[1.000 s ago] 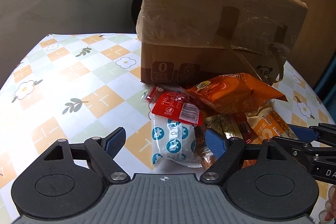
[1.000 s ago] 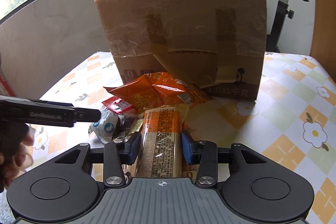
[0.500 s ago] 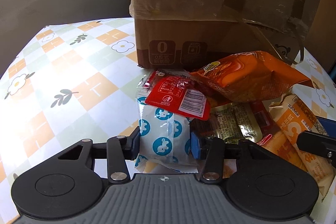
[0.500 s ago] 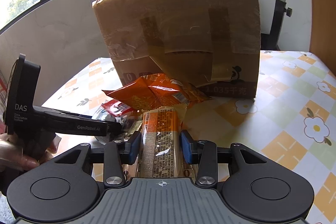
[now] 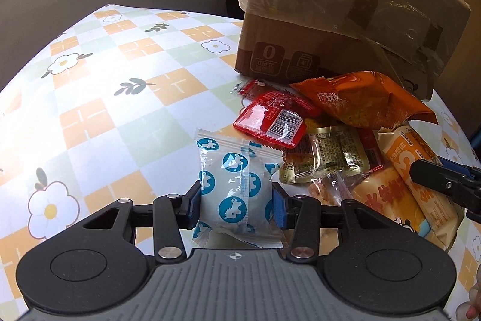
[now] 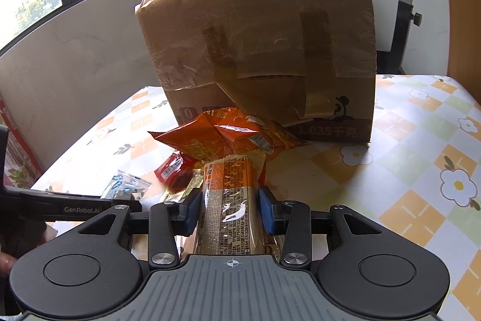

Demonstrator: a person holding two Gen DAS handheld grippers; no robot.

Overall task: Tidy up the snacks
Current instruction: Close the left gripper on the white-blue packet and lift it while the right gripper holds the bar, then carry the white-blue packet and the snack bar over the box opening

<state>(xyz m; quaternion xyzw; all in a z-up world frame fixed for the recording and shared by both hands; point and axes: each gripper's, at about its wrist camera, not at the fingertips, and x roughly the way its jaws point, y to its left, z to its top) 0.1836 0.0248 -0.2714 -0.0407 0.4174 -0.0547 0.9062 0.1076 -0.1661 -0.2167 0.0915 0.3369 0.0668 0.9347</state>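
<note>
On the flower-patterned tablecloth, a pile of snacks lies just in front of a taped cardboard box at the far side. The left gripper has its blue pads pressed against both sides of a white packet with blue round marks, the nearest item on the left of the pile; its far end lies on the cloth, though whether the near end is lifted is hard to tell. Just beyond it lies a red packet with a barcode, and farther right a crumpled orange bag rests against the box. Small clear-wrapped packets sit between them. The right gripper holds a long orange-and-white wrapped bar lengthwise between narrow fingers, its far end touching the orange bag. In the right wrist view the left gripper's black finger reaches in from the left beside the white packet.
</note>
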